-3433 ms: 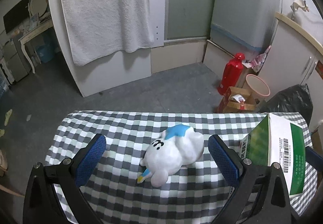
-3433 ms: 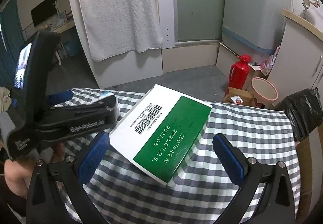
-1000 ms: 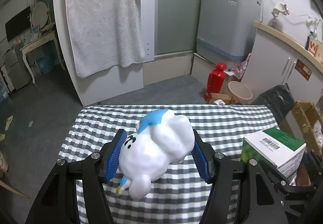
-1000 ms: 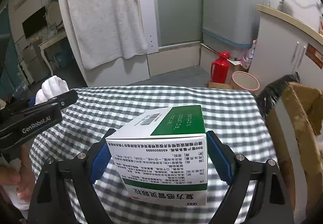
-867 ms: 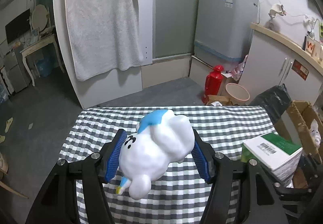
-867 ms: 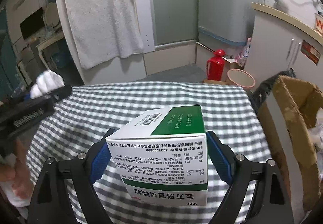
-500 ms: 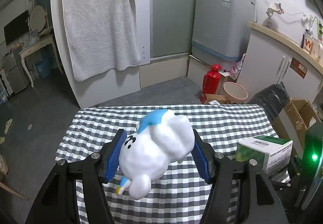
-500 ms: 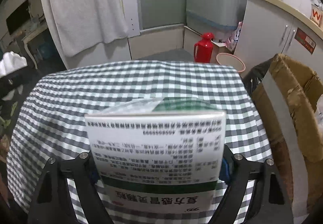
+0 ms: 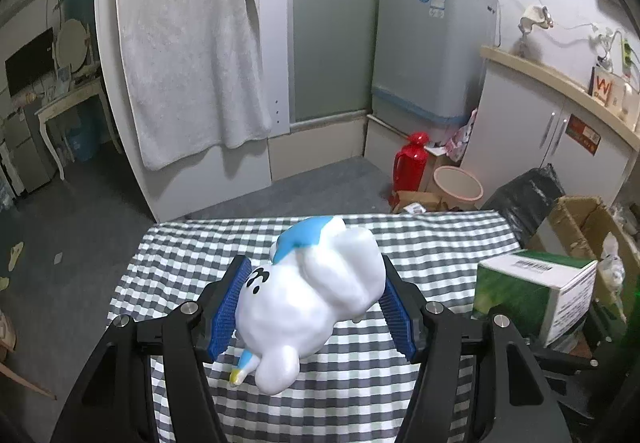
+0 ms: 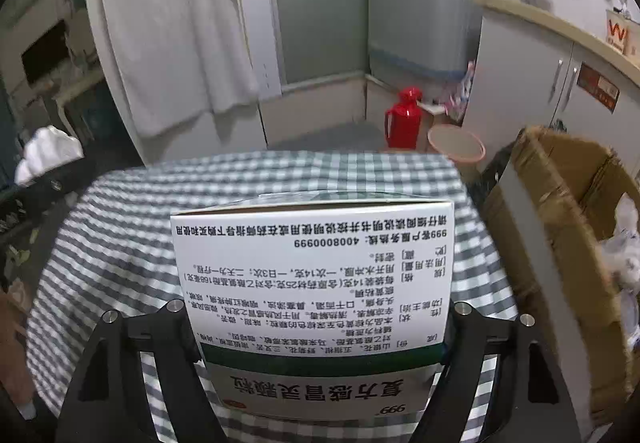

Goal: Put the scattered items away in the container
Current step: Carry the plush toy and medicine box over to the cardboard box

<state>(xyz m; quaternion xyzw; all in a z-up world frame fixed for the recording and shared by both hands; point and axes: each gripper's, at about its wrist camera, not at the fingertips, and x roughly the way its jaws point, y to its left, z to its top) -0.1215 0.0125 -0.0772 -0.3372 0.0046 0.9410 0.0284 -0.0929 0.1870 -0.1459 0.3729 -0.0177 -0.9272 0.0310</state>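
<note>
My left gripper (image 9: 316, 313) is shut on a white plush toy (image 9: 312, 295) with a blue cap, held above the checkered tablecloth (image 9: 192, 255). My right gripper (image 10: 316, 323) is shut on a green and white medicine box (image 10: 312, 283), which fills the middle of the right wrist view and hides the fingertips. The box also shows at the right of the left wrist view (image 9: 532, 291). The open cardboard box (image 10: 568, 203) stands right of the table with white items inside; it also shows in the left wrist view (image 9: 580, 219).
A black rubbish bag (image 9: 524, 191), a pink bin (image 9: 458, 183) and a red thermos (image 9: 410, 163) stand on the floor beyond the table's far right corner. A white towel (image 9: 188, 55) hangs on a panel behind the table.
Both grippers closed on their items and lifted them off the table. The right gripper has swung toward the cardboard box and tilted the medicine box's printed face toward the camera.
</note>
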